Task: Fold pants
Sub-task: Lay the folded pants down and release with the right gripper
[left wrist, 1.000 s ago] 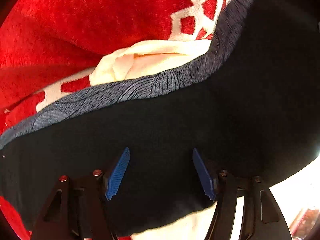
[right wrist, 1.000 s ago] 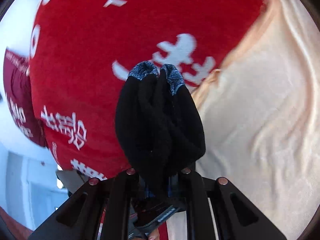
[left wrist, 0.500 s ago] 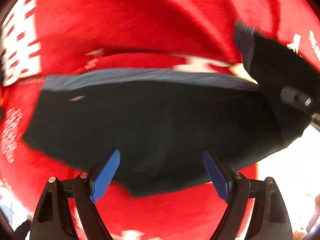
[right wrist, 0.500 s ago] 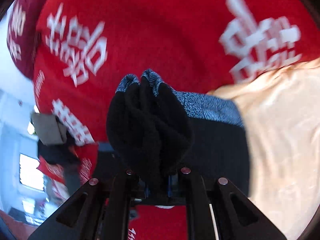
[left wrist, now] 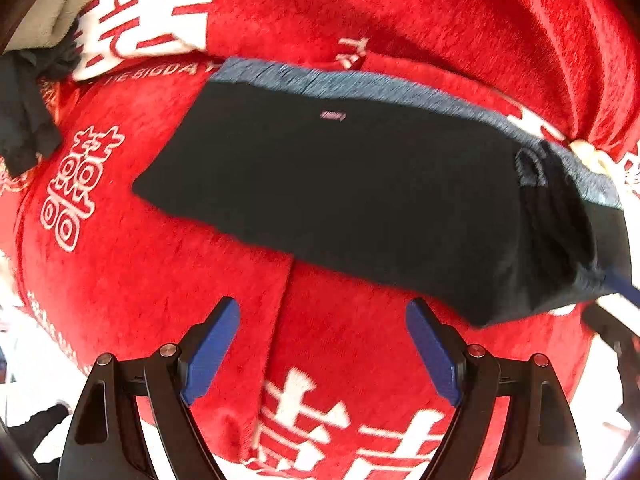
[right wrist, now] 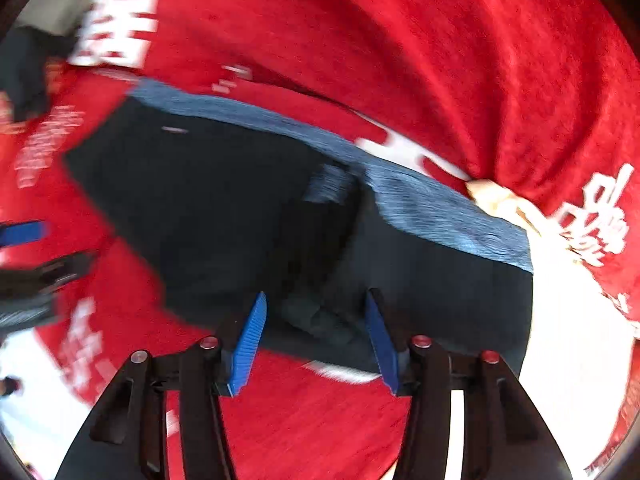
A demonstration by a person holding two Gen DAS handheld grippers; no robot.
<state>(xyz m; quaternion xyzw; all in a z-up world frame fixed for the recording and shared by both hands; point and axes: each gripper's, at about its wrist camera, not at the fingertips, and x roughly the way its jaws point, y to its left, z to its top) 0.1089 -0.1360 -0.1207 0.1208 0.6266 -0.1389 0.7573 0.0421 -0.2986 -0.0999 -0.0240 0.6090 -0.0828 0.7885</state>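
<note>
The black pants (left wrist: pixel 340 184) with a grey-blue waistband (left wrist: pixel 360 84) lie folded flat on a red blanket (left wrist: pixel 160 272). They also show in the right wrist view (right wrist: pixel 224 216), where the waistband (right wrist: pixel 440 212) runs along the far edge. My left gripper (left wrist: pixel 322 344) is open and empty, a little short of the pants' near edge. My right gripper (right wrist: pixel 316 332) is open, its fingertips over the near edge of the pants, with a bunched fold (right wrist: pixel 320 320) lying between them.
The red blanket with white characters covers the surface (right wrist: pixel 440 40). A cream cloth (right wrist: pixel 500 204) peeks out at the right past the waistband. A dark garment (left wrist: pixel 24 120) lies at the far left. My left gripper shows at the left edge of the right wrist view (right wrist: pixel 28 248).
My right gripper has opened and let go of the bunched pants. My left gripper has pulled back off the pants, which now lie flat on the blanket.
</note>
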